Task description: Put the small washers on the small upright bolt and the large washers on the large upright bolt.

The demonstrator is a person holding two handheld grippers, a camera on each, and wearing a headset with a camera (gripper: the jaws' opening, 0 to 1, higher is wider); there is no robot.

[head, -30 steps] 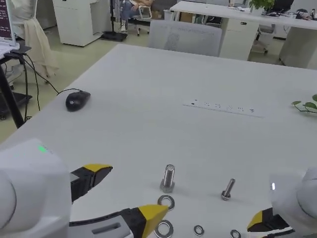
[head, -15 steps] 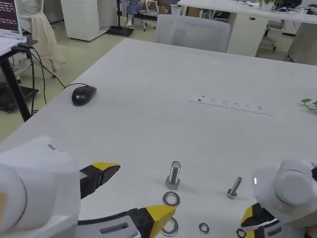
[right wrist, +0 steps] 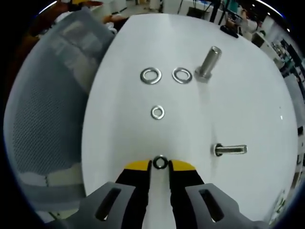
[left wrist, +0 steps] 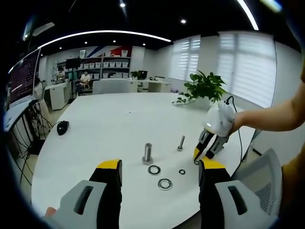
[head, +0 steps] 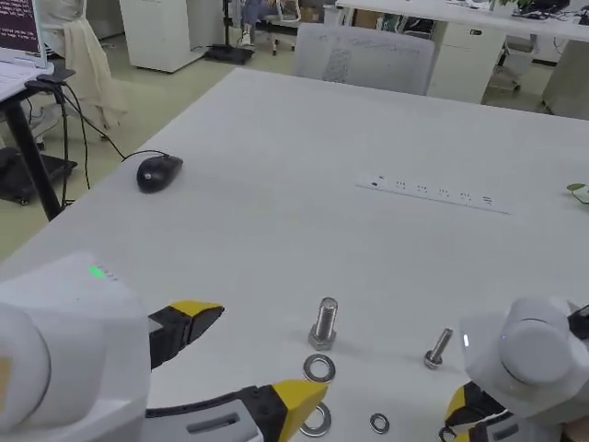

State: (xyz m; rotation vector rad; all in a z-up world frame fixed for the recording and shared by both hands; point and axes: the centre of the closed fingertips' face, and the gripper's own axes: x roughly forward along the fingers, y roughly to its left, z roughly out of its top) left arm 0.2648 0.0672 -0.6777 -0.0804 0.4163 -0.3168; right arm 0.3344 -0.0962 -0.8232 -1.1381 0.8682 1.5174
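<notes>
Black mouse (head: 159,172) and, seemingly, 1 power strip (head: 433,195) on table (head: 276,230).

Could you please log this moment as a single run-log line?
left gripper: open, over table | right gripper: shut on small washer | loose: second small washer, two large washers | large bolt, small bolt: bare

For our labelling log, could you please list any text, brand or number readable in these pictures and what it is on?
Screen: lines of text, too blurred to read.
Power strip: marks too small to read.
No text can be read anywhere.
</notes>
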